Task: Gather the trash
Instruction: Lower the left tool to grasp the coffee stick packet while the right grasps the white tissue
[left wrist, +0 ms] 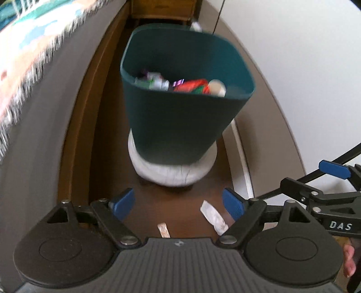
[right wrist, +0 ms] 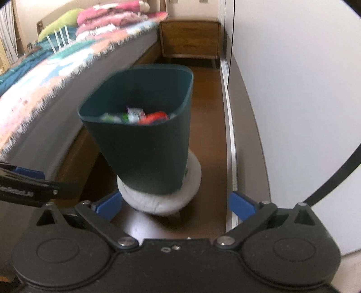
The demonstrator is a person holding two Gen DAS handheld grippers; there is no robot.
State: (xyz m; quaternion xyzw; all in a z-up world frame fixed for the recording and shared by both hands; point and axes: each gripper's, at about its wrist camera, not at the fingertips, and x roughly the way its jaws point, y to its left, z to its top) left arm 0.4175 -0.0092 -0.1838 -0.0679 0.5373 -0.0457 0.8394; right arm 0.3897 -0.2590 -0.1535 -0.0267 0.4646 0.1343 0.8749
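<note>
Both grippers, left gripper (left wrist: 179, 204) and right gripper (right wrist: 176, 204), hover with jaws wide and empty; next, likely the white wrapper (left wrist: 214, 217) at lower centre, before the dark green bin (left wrist: 180, 126).

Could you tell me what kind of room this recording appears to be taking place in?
Most likely a bedroom: a bed with a fringed patterned blanket and stacked pillows, a wooden nightstand against the wall, and a dark green trash bin standing on the wood floor beside the bed.

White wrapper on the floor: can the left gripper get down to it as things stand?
Probably yes. The wrapper lies on bare floor just inside the open left gripper's right finger, with nothing over it; the bin stands farther off.
</note>
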